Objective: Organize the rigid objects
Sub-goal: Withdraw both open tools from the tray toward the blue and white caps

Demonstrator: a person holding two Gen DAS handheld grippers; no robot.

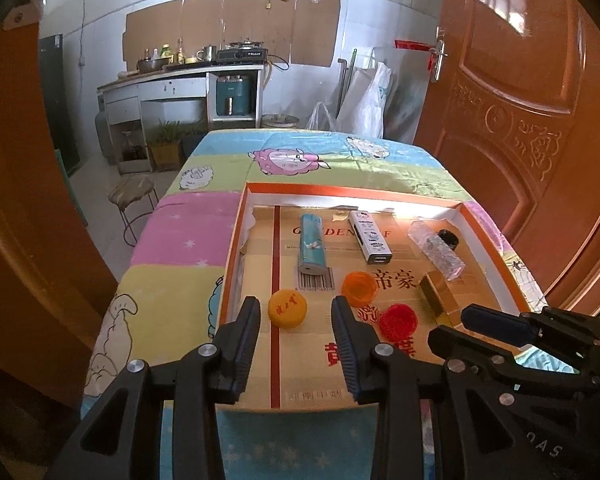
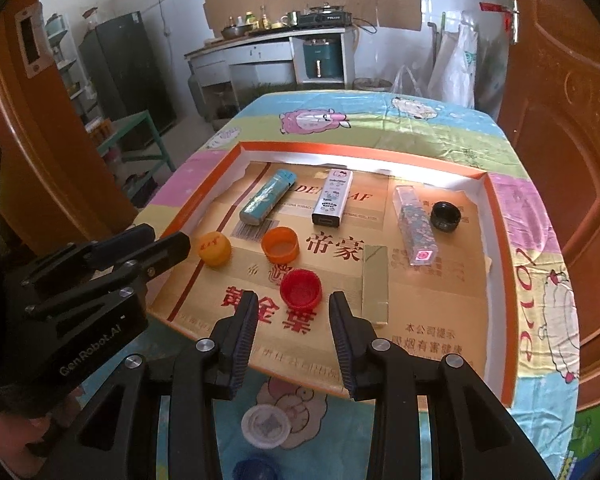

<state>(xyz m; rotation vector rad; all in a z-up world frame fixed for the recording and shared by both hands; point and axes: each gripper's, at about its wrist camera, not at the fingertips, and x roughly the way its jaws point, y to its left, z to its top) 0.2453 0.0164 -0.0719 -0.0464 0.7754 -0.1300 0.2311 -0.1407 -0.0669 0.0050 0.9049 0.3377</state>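
Tray – 4 caps, 3 lighters; both grippers' fingers apart, empty.

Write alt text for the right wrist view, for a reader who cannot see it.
The open right gripper hovers just short of a red bottle cap lying in a shallow orange-rimmed box on a cartoon-print cloth. Also in the box are yellow, orange and black caps and several lighter-like sticks; the left gripper reaches in beside the yellow cap.

Cloth-covered table, orange-rimmed tray, white cap, blue cap
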